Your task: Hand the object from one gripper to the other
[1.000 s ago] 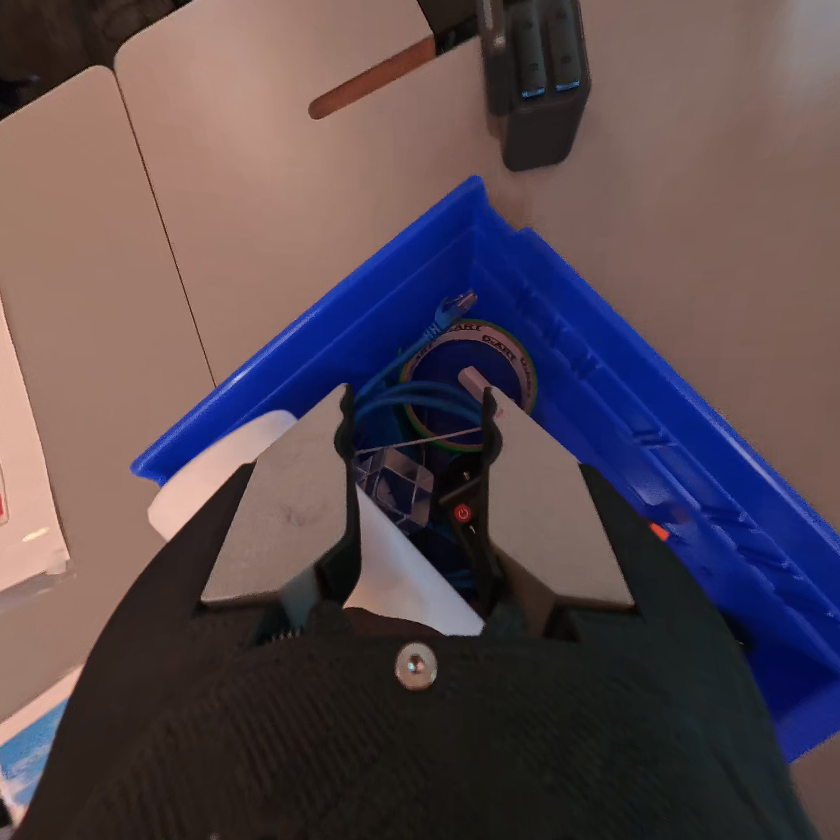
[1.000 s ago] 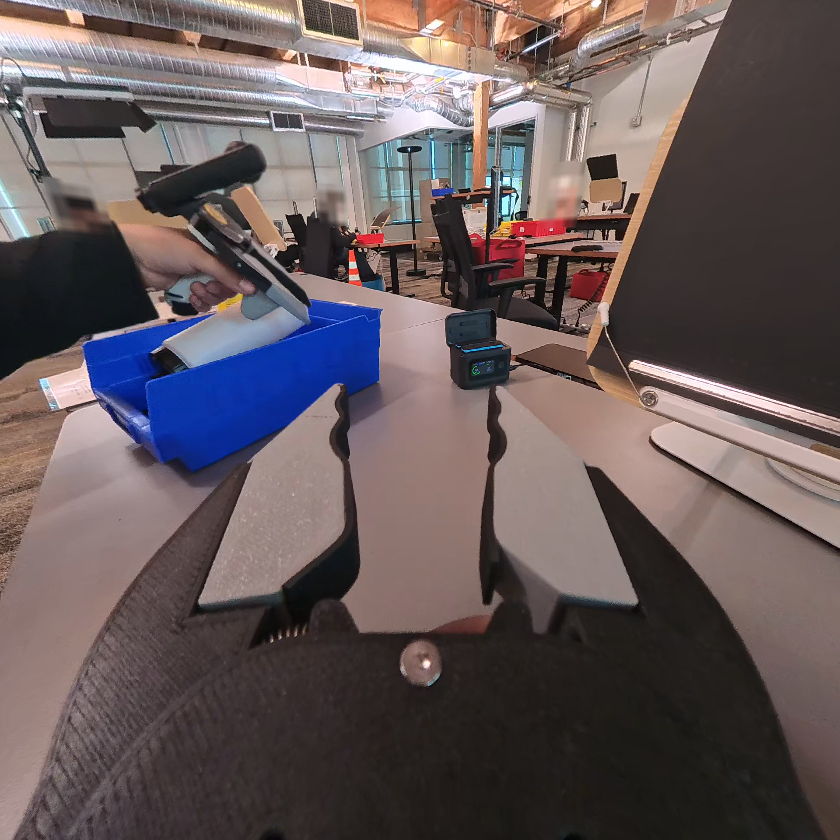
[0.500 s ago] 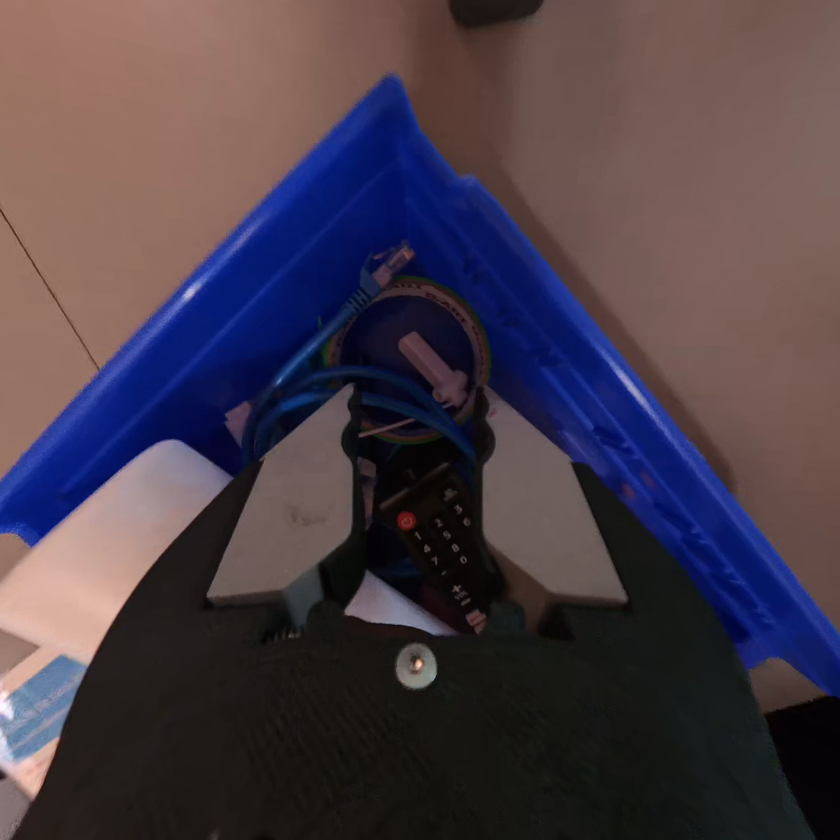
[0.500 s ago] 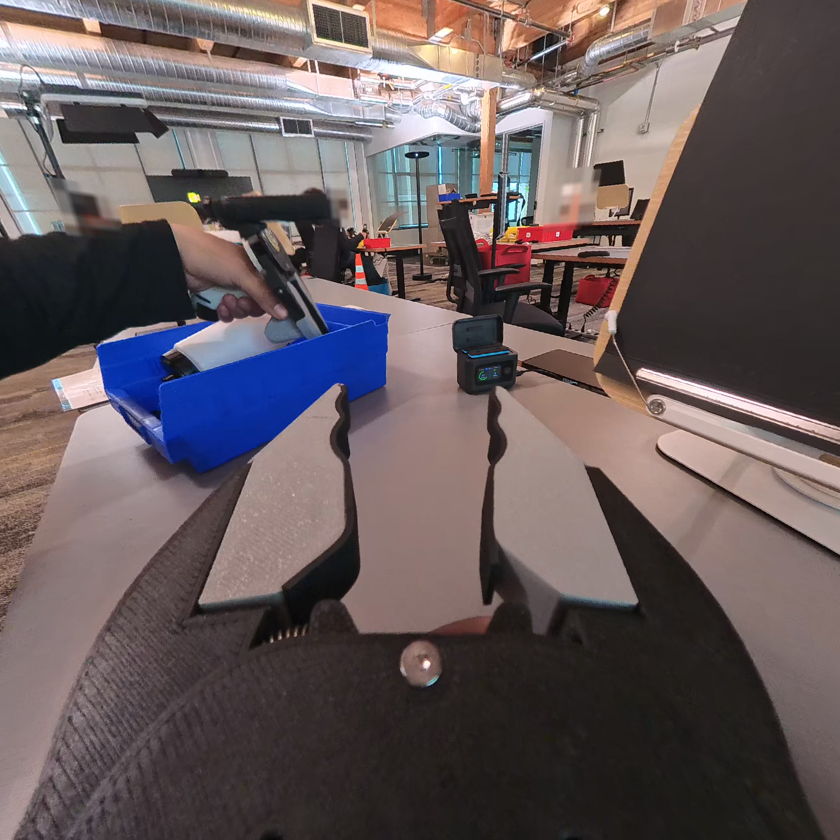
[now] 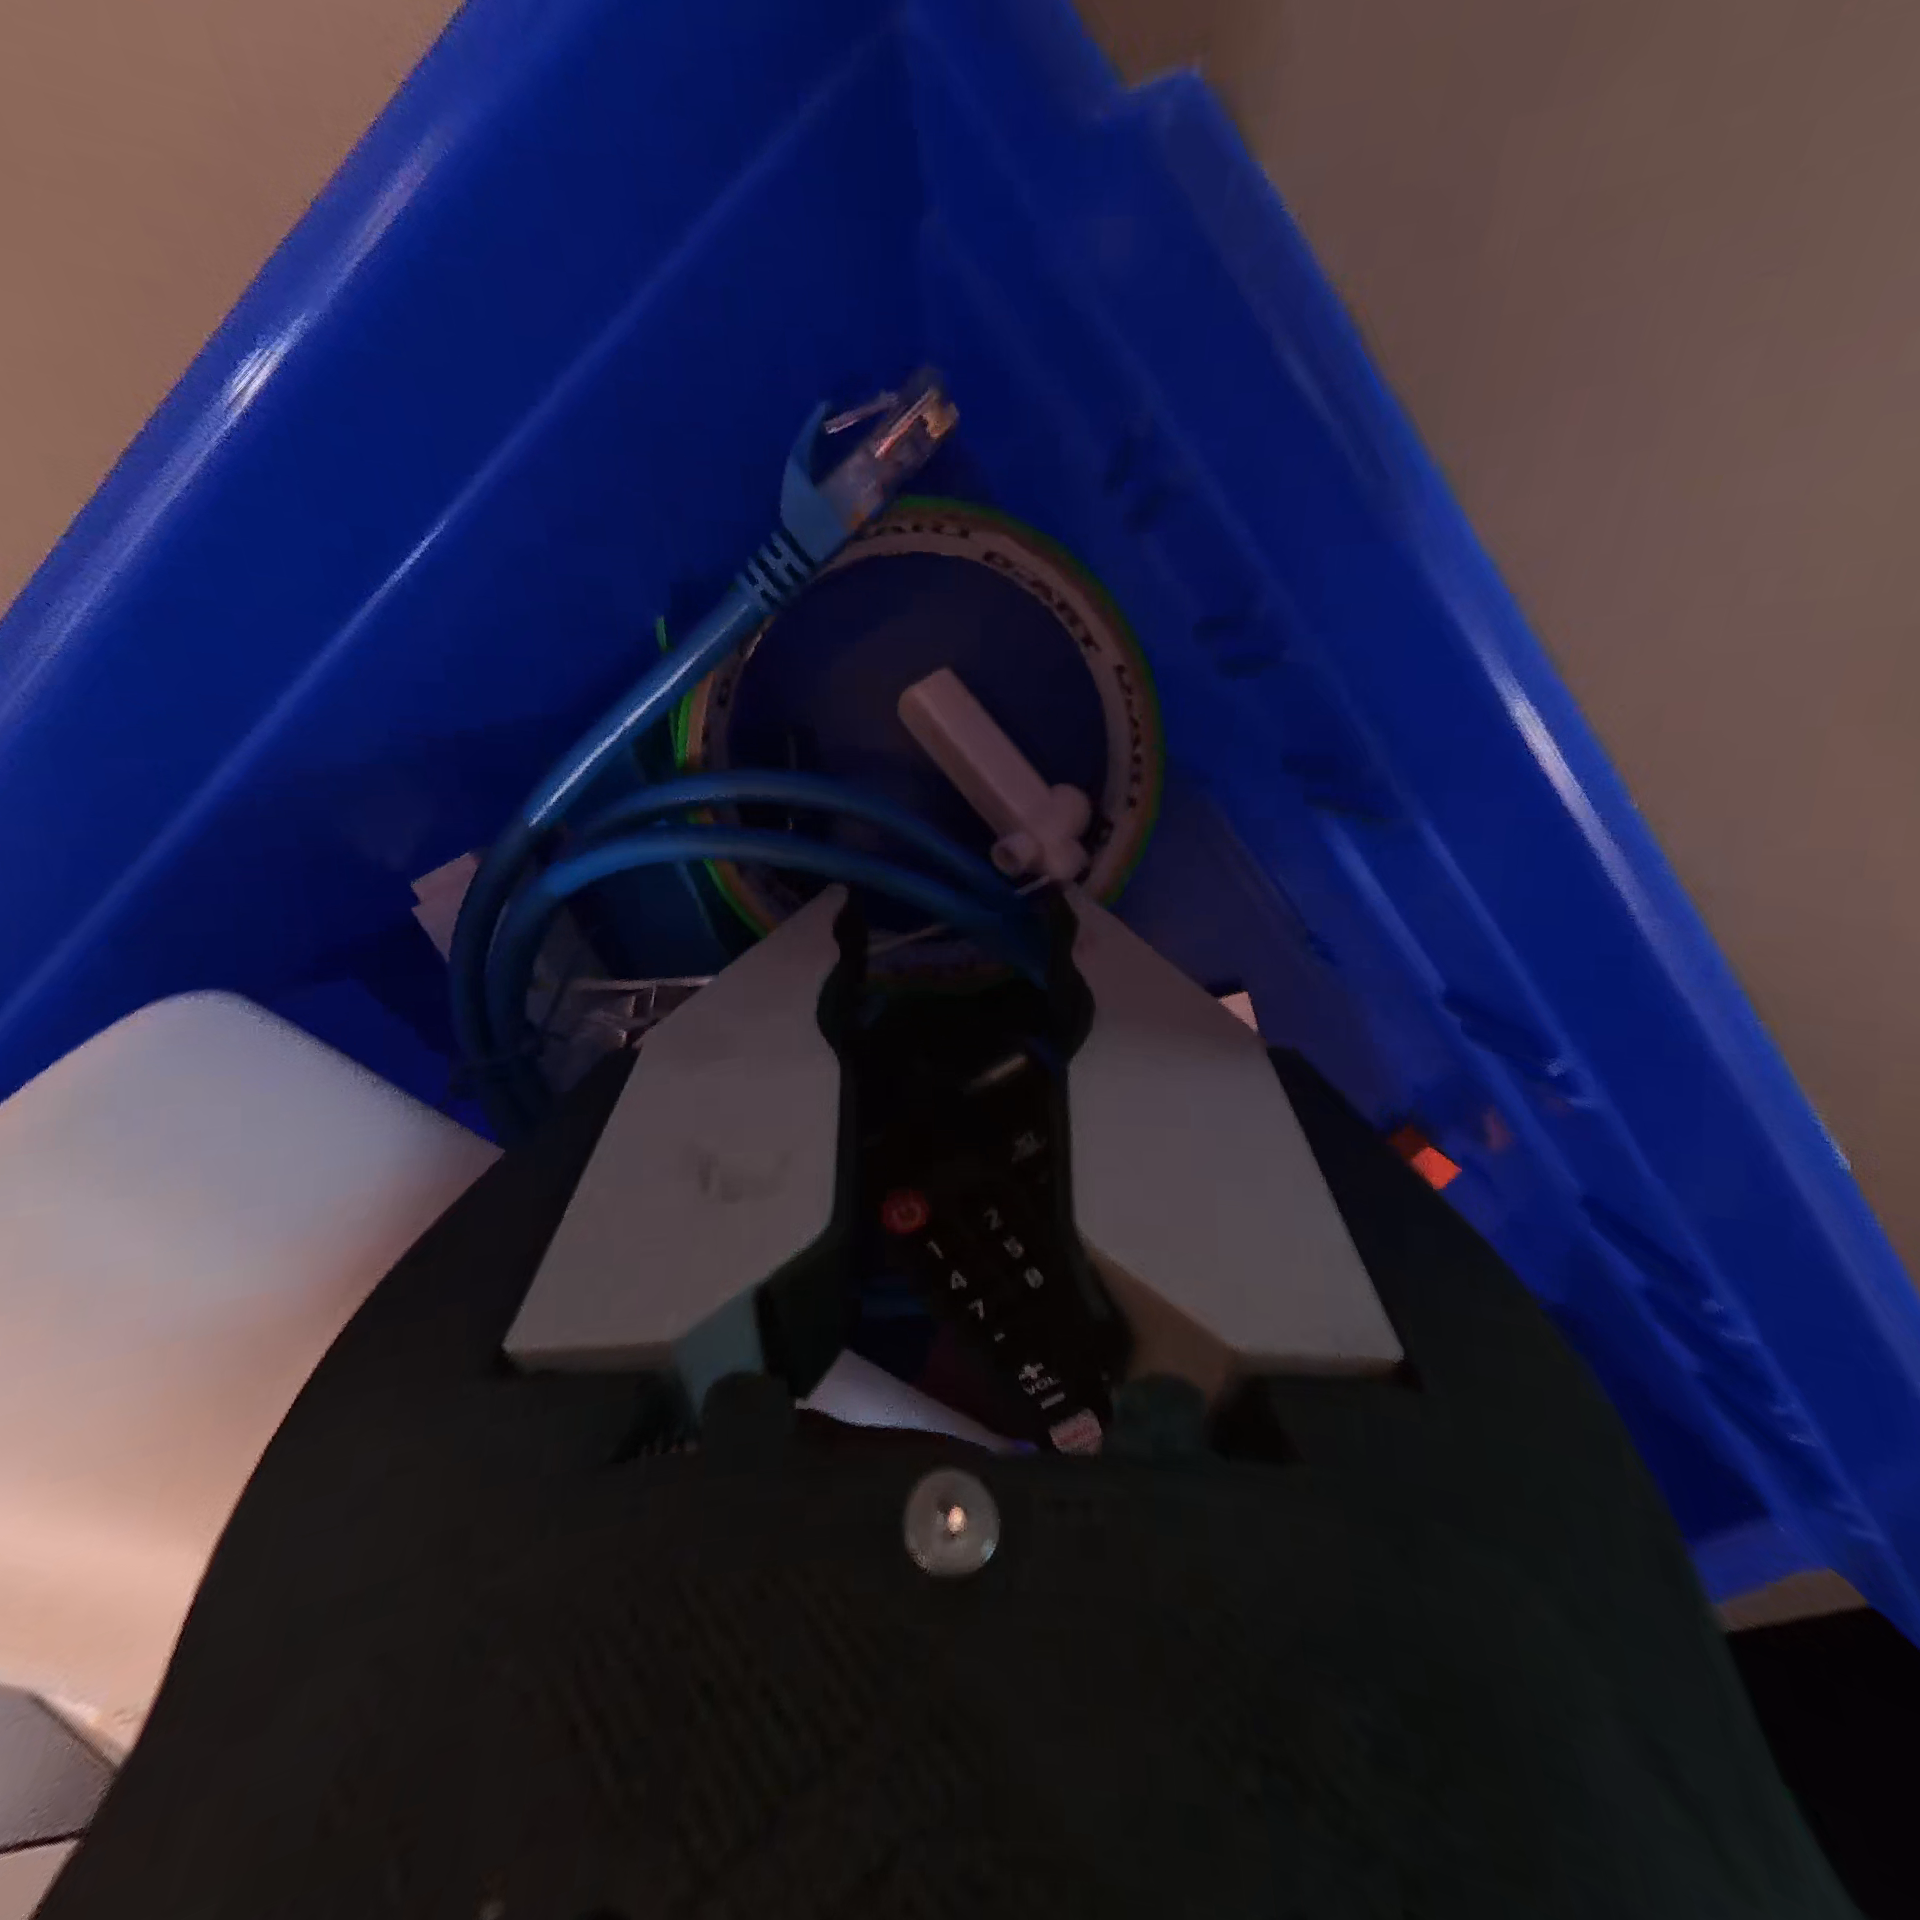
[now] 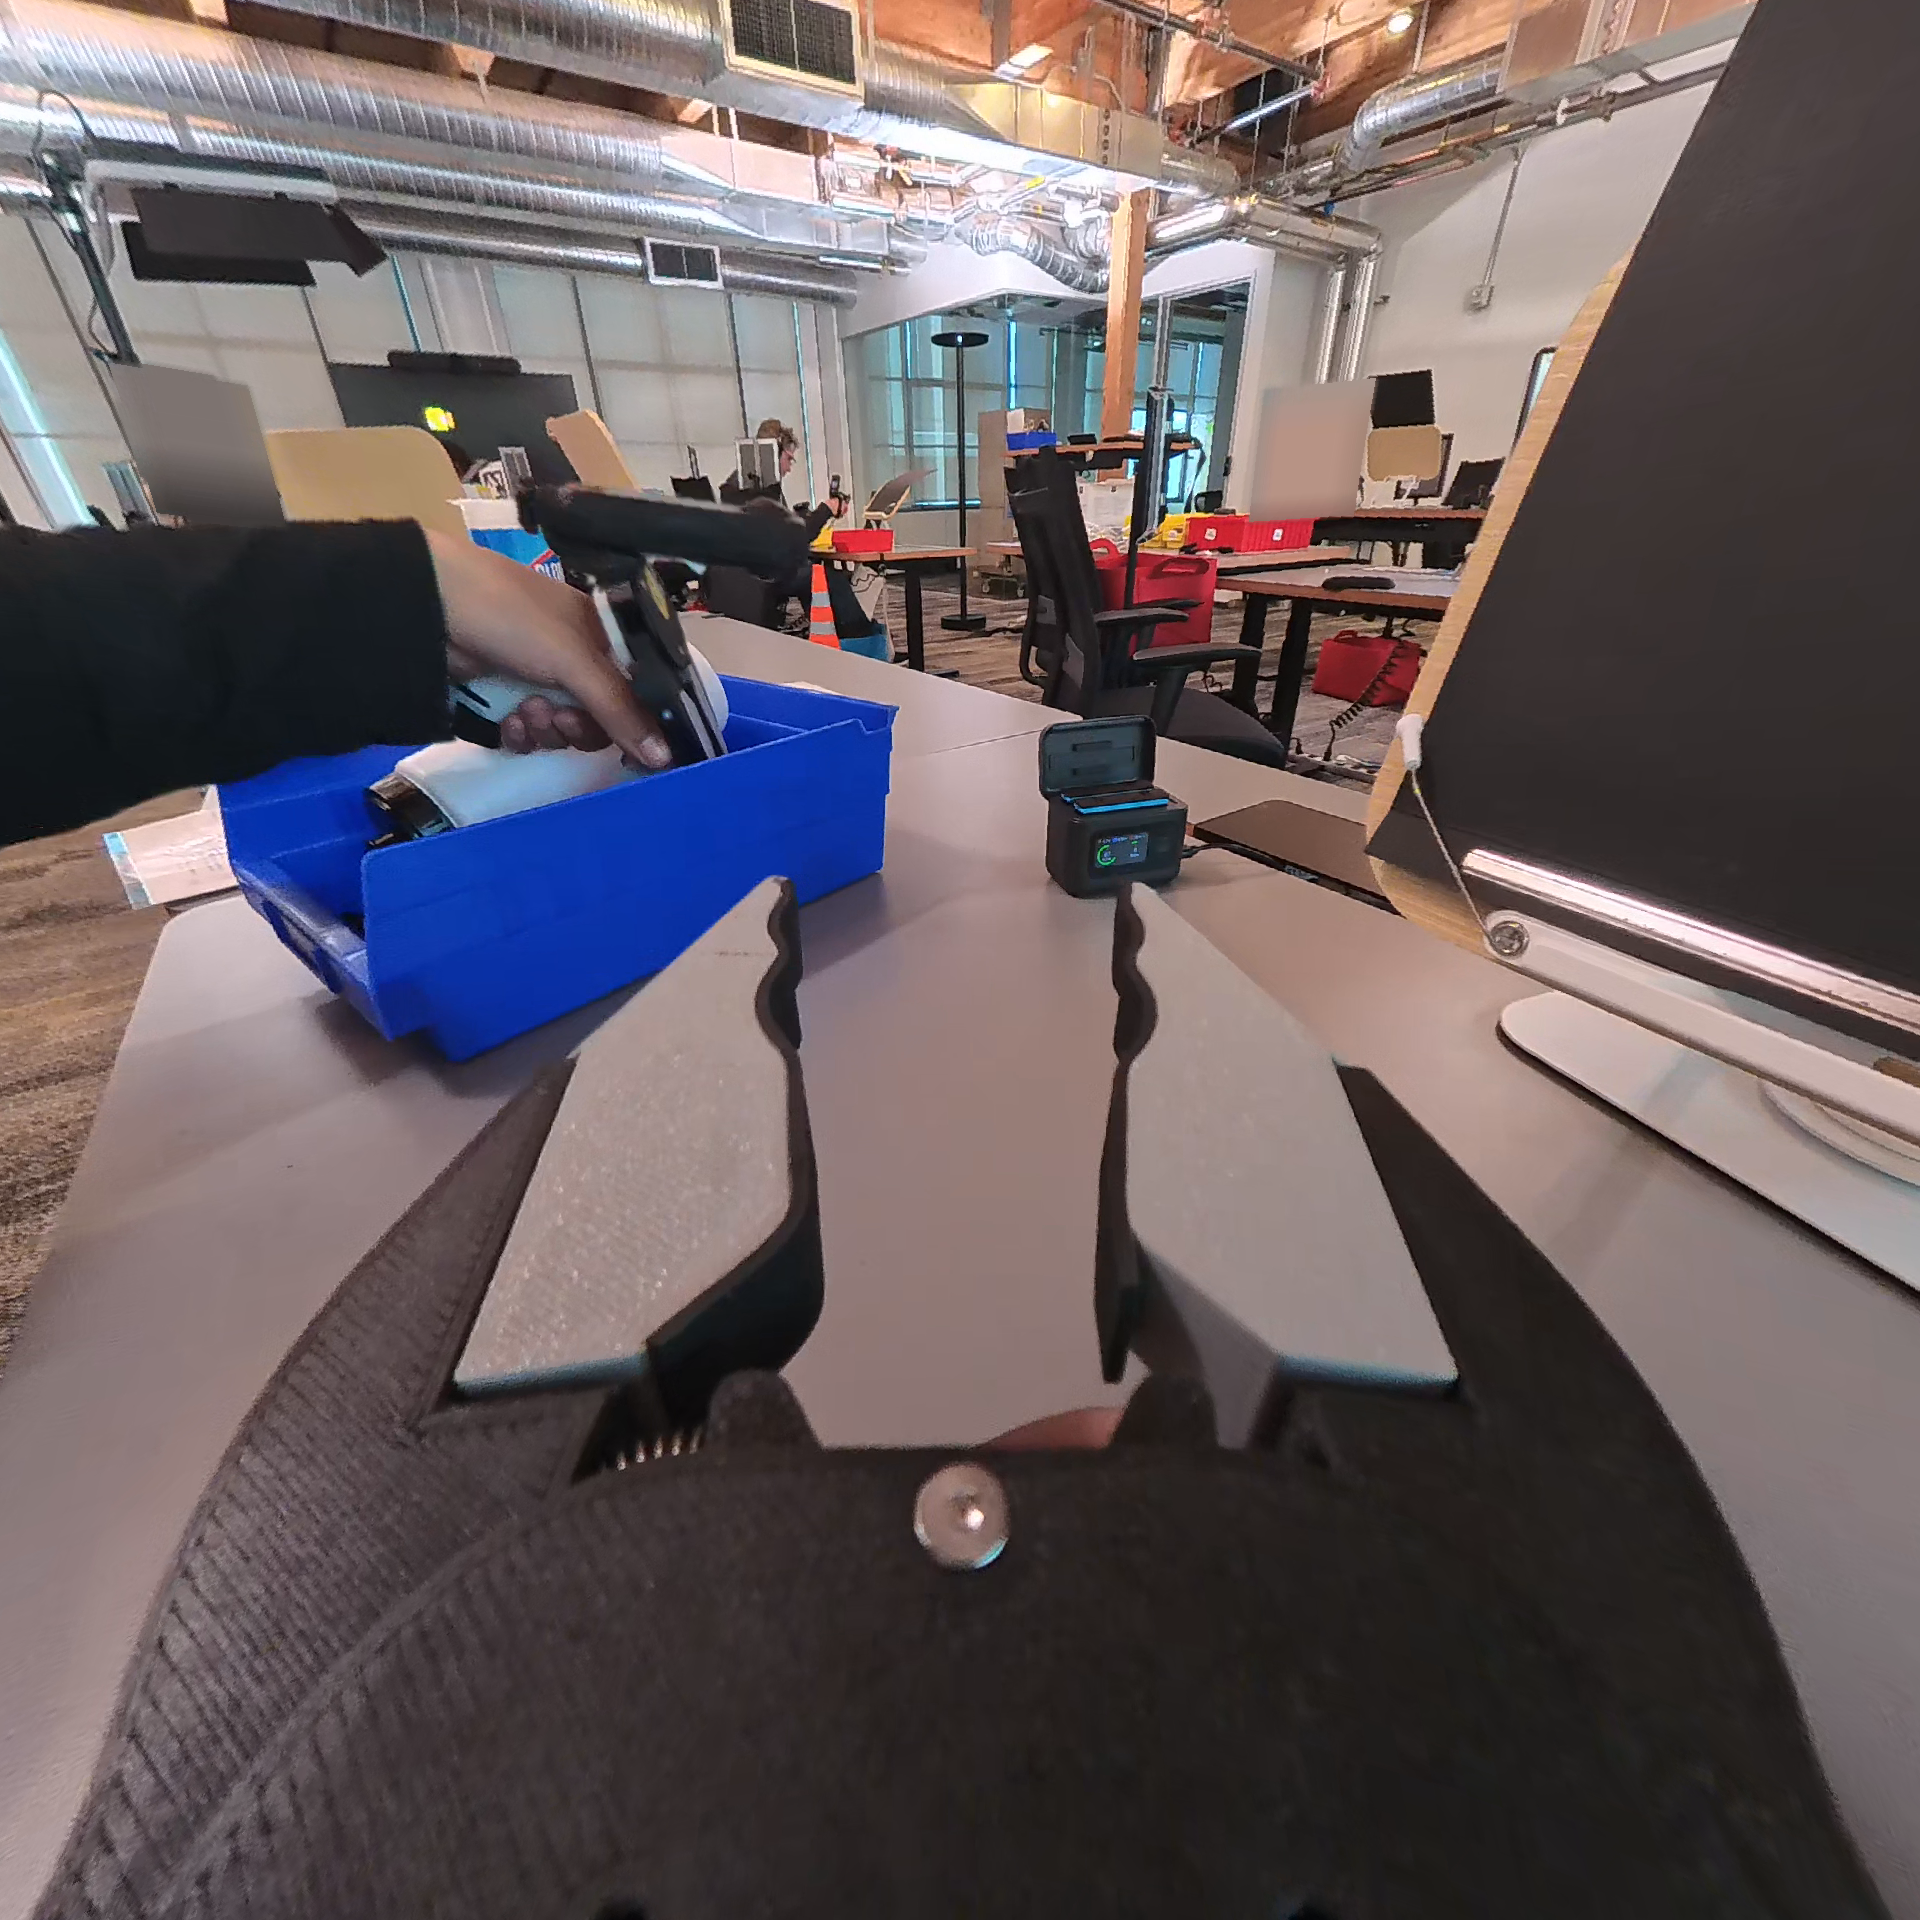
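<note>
The black remote [image 5: 987, 1236] lies partly hidden between the left claw's [image 5: 951, 925] fingers.

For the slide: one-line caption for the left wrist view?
Left tongs reach into the blue bin, jaws open around a black remote beside a blue cable and tape roll.

Blue cable [image 5: 665, 862] and tape roll [image 5: 1127, 665] crowd the bin [image 5: 1455, 727] ahead of the left tongs [image 5: 951, 935].
</note>
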Demonstrator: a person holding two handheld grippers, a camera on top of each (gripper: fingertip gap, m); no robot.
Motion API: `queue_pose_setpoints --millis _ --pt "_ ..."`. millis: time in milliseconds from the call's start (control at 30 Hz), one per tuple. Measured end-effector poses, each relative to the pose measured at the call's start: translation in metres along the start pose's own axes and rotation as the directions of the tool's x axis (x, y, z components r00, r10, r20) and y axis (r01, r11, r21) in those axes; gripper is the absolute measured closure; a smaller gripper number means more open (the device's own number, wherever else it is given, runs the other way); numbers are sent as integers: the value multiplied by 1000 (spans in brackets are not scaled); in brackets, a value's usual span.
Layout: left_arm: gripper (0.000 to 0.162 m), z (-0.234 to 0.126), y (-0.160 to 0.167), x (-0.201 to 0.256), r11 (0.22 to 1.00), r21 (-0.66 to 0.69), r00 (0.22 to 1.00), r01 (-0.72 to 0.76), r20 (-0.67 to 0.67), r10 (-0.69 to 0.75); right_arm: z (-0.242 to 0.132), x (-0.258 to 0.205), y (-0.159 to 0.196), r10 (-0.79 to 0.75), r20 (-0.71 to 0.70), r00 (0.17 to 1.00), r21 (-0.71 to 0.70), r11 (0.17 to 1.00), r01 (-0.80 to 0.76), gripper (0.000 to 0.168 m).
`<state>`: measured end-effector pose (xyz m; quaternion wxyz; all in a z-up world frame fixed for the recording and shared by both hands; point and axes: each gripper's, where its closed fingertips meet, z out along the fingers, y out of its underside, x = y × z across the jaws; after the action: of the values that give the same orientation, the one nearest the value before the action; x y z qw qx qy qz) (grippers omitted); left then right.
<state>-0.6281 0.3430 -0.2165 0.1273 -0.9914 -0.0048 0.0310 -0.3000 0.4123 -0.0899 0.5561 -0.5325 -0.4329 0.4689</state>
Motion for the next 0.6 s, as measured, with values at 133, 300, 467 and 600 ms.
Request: queue_pose_setpoints --millis 133,300,467,600 --pt "131 2 -1 -1 1000 -12 999 -27 28 27 -1 0 -2 2 -2 1000 8 1000 -2 112" --pt "138 -13 -1 -2 997 77 1000 18 9 -19 -1 1 -2 4 -2 1000 9 1000 -4 112" --pt "142 -45 -3 -6 981 194 999 24 26 -30 -1 -2 -4 1 8 1000 14 1000 -1 113" --pt "146 -72 -2 -4 955 293 999 36 13 -42 -1 -4 -4 -9 9 1000 12 1000 8 113"
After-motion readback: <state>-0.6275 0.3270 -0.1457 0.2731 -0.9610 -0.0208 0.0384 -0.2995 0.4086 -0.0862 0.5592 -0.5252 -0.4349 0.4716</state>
